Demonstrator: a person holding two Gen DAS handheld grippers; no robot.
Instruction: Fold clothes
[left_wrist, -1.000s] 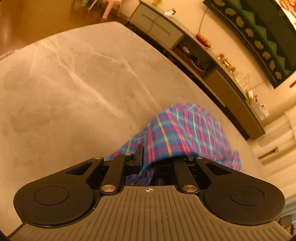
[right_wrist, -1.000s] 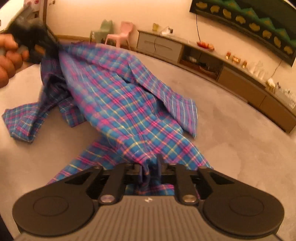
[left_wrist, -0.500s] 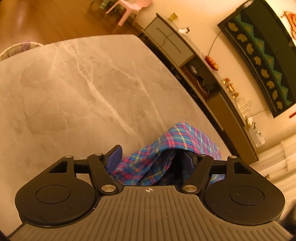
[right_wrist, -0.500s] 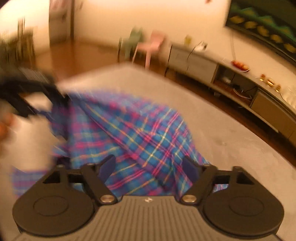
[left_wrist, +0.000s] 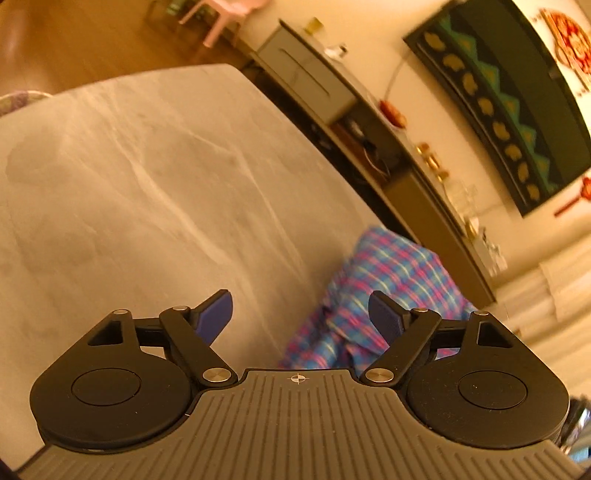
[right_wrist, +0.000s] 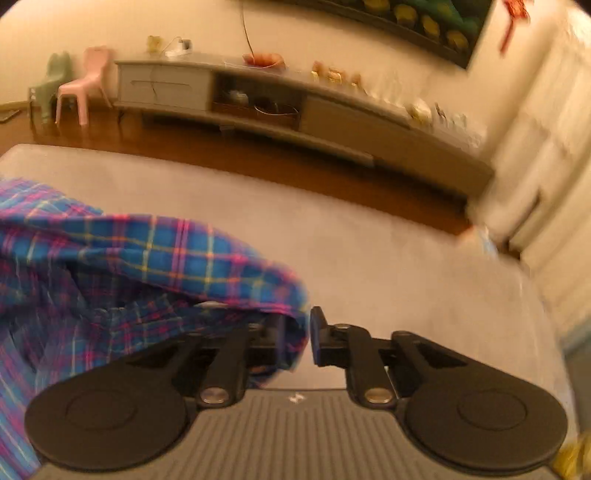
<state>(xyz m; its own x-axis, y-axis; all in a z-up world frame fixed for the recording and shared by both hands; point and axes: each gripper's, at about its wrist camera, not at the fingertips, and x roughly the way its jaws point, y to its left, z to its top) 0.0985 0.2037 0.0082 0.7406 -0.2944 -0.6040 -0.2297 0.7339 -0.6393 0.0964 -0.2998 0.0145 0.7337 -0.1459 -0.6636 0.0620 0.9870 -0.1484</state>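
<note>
Shirt (right_wrist: 155, 258), plaid in blue and pink, lies bunched on the grey table (right_wrist: 388, 266). In the right wrist view it drapes over the left finger of the right gripper (right_wrist: 301, 332), whose jaws stand close with a narrow gap; a fold hangs in that gap, but blur hides whether it is pinched. In the left wrist view the left gripper (left_wrist: 300, 314) has its jaws spread wide, holding nothing, above the marbled table (left_wrist: 147, 184); the shirt (left_wrist: 388, 288) sits just beyond its right finger, near the table's edge. Farther off, a long sideboard (right_wrist: 332, 107) runs along the wall, with a pink chair (right_wrist: 83, 85) beside its end.
</note>
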